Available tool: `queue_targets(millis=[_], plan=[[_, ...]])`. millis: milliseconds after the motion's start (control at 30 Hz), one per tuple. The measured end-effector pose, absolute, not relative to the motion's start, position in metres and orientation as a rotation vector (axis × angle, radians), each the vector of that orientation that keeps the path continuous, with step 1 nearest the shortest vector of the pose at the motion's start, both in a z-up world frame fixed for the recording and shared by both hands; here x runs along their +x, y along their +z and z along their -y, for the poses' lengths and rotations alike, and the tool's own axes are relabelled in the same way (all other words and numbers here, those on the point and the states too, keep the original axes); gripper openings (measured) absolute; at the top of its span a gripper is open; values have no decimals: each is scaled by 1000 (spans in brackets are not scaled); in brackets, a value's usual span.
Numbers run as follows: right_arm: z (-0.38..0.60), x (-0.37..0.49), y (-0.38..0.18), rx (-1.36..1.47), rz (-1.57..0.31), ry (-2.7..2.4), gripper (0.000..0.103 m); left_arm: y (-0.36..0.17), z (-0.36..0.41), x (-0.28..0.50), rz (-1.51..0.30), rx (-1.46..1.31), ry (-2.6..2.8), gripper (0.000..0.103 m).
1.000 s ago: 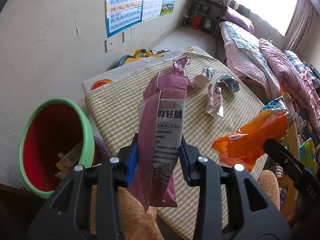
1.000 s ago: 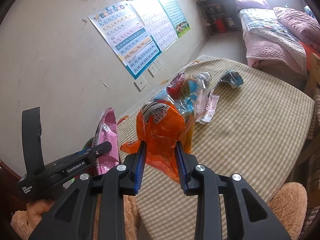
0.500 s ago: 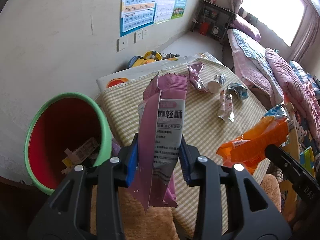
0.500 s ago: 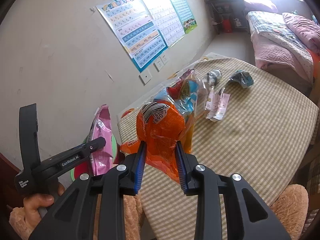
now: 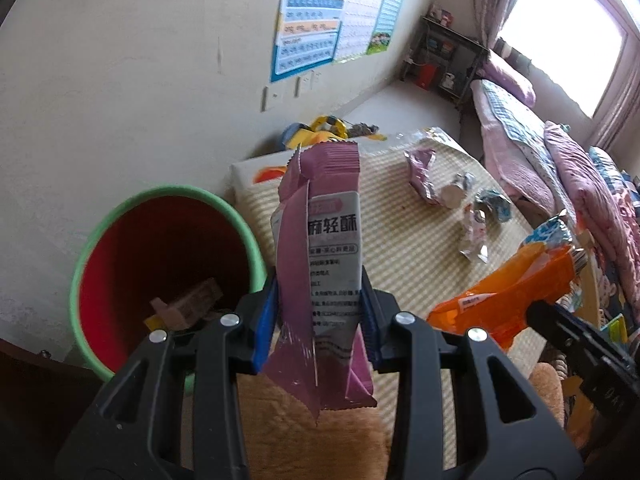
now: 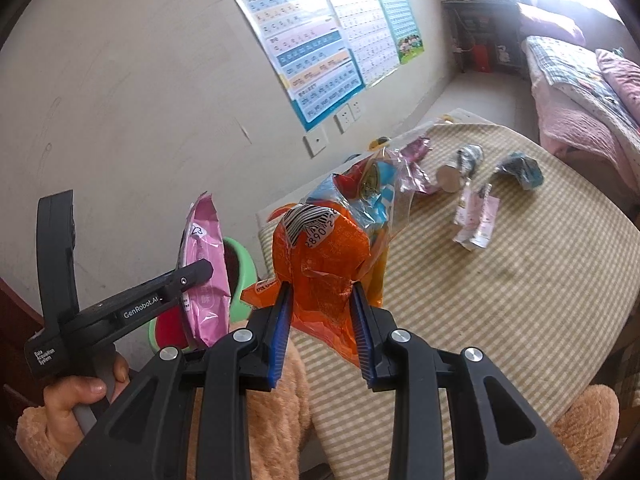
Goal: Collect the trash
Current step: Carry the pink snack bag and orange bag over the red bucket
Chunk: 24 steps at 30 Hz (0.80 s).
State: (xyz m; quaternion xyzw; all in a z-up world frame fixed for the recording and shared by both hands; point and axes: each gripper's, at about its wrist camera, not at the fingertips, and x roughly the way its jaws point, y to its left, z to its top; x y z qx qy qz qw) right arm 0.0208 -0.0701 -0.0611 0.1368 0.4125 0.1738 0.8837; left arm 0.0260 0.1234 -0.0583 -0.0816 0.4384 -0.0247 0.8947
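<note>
Wrapper: pink wrapper [image 5: 320,268] upright, clamped in left gripper [image 5: 318,320] jaws beside the bin [image 5: 168,208].
Bag: orange bag [image 6: 324,276] clamped in right gripper [image 6: 322,332] jaws above the bench [image 6: 500,300].

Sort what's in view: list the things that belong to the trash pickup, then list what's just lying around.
Part of the job:
pink wrapper, clamped in the left tool
orange bag, clamped in the right tool
green bin
crumpled wrappers on the checked table

Just lying about:
yellow toy
wall posters
bed
</note>
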Motion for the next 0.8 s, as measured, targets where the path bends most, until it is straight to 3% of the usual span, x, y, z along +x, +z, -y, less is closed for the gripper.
queue_targets(millis=[800], plan=[[-38,50,-37,94,-864,495,28,-71,-233,8,-878,-326,142,35]])
